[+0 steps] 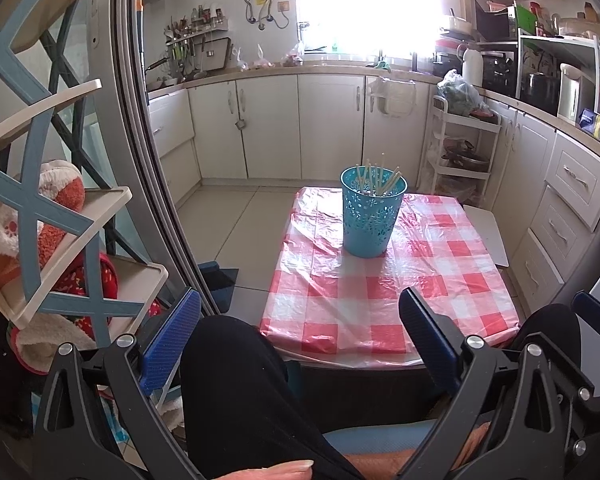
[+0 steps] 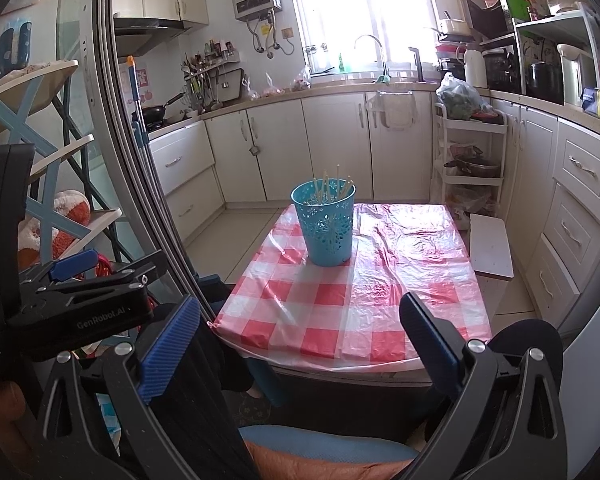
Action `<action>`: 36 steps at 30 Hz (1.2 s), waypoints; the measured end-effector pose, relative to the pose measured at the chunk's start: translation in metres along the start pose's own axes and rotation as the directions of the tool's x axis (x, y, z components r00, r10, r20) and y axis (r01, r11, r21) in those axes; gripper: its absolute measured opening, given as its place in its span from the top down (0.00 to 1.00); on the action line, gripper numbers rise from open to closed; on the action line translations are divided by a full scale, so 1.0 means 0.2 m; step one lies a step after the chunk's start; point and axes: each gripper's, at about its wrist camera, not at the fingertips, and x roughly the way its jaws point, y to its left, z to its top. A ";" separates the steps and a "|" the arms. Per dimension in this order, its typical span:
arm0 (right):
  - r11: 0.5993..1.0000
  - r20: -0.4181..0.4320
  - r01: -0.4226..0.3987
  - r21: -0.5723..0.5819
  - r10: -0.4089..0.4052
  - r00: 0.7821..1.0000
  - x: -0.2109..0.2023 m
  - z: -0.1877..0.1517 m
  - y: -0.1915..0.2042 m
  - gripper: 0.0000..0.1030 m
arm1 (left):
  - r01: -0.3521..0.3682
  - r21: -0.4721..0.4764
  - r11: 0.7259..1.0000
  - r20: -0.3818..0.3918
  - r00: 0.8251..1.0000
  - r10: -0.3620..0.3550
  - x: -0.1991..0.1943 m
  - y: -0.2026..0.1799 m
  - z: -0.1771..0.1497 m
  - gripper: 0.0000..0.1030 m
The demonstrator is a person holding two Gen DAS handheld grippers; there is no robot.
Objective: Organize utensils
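Note:
A teal perforated basket [image 1: 371, 216] stands on the far part of a small table with a red and white checked cloth [image 1: 440, 280]. Several pale chopsticks [image 1: 376, 178] stand in it. The basket [image 2: 326, 224] and chopsticks [image 2: 332, 188] also show in the right wrist view. My left gripper [image 1: 300, 344] is open and empty, held low over my lap, short of the table's near edge. My right gripper [image 2: 300, 344] is open and empty, also low near the table's near edge. The left gripper's body [image 2: 80, 300] shows at the left of the right wrist view.
A sliding door frame [image 1: 140, 160] rises on the left, with a blue and cream shelf rack [image 1: 40, 200] holding plush items behind it. Kitchen cabinets [image 1: 300, 128] line the back and right. A white trolley [image 1: 464, 152] and a white board [image 2: 492, 246] stand to the table's right.

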 end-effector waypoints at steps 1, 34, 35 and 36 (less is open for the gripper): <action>1.000 0.000 0.000 0.000 0.000 1.000 0.00 0.00 0.00 0.07 | -0.001 0.000 1.000 0.000 1.000 0.001 0.00 0.00 0.00 0.07; 1.000 -0.015 0.001 0.008 -0.001 1.000 0.00 -0.01 0.00 0.07 | 0.000 0.000 1.000 -0.011 1.000 0.000 0.01 0.01 -0.02 0.07; 1.000 -0.015 0.001 0.008 -0.001 1.000 0.01 -0.01 0.00 0.07 | 0.001 0.000 1.000 -0.012 1.000 -0.001 0.01 0.01 -0.02 0.07; 1.000 -0.016 0.001 0.008 -0.001 1.000 0.01 -0.01 0.00 0.07 | 0.001 0.000 1.000 -0.012 1.000 -0.001 0.01 0.01 -0.02 0.07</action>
